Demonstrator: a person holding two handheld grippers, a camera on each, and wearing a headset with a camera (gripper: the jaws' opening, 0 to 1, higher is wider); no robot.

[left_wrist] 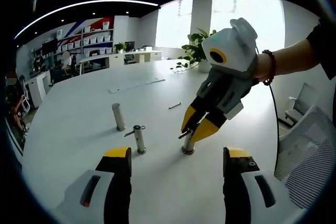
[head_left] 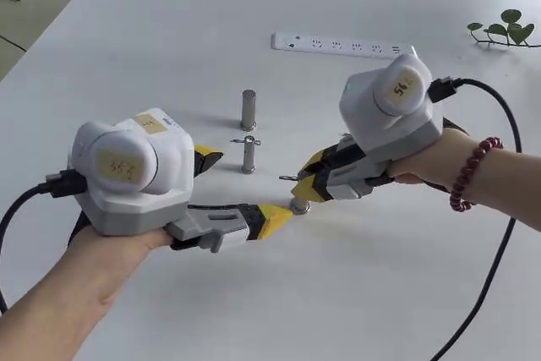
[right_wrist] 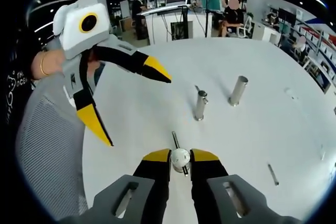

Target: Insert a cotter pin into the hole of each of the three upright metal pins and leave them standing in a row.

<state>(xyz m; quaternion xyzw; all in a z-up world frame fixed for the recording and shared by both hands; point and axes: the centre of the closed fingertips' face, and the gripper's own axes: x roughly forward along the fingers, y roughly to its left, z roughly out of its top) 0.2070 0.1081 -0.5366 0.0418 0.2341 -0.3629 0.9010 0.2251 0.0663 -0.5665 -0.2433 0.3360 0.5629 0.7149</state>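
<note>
**White table, right gripper at the nearest pin**

My right gripper pinches a cotter pin right at the top of the nearest metal pin. My left gripper is spread wide, just short of that pin. Beyond stand the middle pin, already cottered, and the far pin.

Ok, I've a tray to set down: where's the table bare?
Bare: table left of the middle pin, and between the far pin and the power strip. Crowded: around the near pin, where left gripper and right gripper meet.
</note>
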